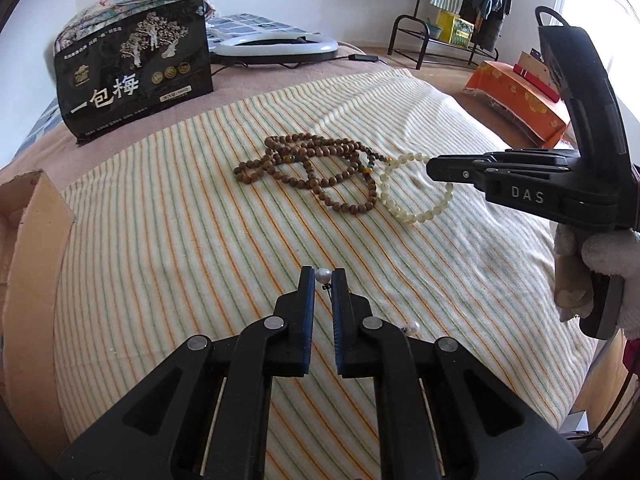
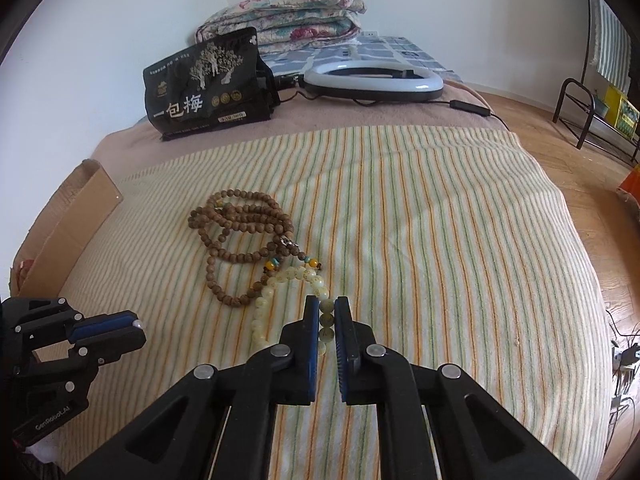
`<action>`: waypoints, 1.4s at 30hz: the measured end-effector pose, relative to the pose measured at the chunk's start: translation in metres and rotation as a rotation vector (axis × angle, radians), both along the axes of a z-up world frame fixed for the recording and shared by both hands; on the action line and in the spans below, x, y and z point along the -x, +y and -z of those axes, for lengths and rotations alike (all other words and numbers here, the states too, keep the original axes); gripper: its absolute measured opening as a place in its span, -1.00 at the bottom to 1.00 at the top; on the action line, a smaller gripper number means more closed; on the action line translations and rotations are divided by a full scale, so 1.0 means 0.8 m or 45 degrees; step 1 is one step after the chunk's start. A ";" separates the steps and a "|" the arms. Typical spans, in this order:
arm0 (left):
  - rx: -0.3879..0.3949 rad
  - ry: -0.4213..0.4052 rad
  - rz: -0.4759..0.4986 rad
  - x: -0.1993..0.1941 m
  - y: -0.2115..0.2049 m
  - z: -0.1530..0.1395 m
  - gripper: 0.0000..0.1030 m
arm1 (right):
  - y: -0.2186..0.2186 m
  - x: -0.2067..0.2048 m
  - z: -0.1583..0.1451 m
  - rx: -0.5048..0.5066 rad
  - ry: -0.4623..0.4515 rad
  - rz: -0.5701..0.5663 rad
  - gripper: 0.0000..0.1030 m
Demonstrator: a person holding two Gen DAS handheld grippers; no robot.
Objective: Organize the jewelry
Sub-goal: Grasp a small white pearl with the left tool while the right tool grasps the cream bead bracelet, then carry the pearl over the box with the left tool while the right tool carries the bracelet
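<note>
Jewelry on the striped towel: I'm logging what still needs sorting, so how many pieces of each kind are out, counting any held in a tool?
Brown wooden bead strand: 1
Pale cream bead bracelet, gripped by the right tool: 1
Pearl earring: 2, one pinched in the left tool, one lying on the towel
Total: 4

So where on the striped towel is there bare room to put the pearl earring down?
Free: striped towel right of the white bracelet; also between wooden beads and cardboard box. Crowded: middle, where both strands tangle beside the right gripper. Left gripper holds the pearl earring.
</note>
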State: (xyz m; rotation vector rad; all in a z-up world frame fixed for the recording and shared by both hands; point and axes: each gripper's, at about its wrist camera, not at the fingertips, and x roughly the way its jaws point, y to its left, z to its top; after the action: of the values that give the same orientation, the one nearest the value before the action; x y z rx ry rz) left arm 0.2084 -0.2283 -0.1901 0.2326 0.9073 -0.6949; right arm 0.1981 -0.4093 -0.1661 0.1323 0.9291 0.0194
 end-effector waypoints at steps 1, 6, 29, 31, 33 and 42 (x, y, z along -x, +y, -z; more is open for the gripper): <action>0.004 -0.004 -0.004 0.001 0.003 -0.003 -0.88 | 0.001 0.002 -0.004 -0.002 -0.007 -0.001 -0.90; 0.028 -0.026 -0.030 0.006 0.018 -0.020 -0.88 | 0.008 0.011 -0.021 -0.002 -0.036 -0.007 -0.90; 0.114 -0.142 -0.164 0.034 0.094 -0.098 -0.88 | 0.050 0.052 -0.096 0.015 -0.148 -0.059 -0.91; 0.118 -0.161 -0.174 0.038 0.101 -0.106 -0.88 | 0.057 0.054 -0.103 0.011 -0.159 -0.069 -0.91; 0.127 -0.177 -0.184 0.041 0.110 -0.115 -0.88 | 0.066 0.055 -0.109 0.010 -0.171 -0.081 -0.91; 0.143 -0.221 -0.241 0.046 0.148 -0.135 -0.88 | 0.104 0.059 -0.134 0.008 -0.217 -0.144 -0.91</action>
State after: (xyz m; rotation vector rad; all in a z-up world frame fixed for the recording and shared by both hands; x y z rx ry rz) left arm 0.1714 -0.1096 -0.0820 0.1034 0.7115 -0.5396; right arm 0.1507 -0.3258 -0.0589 0.0713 0.7655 0.1305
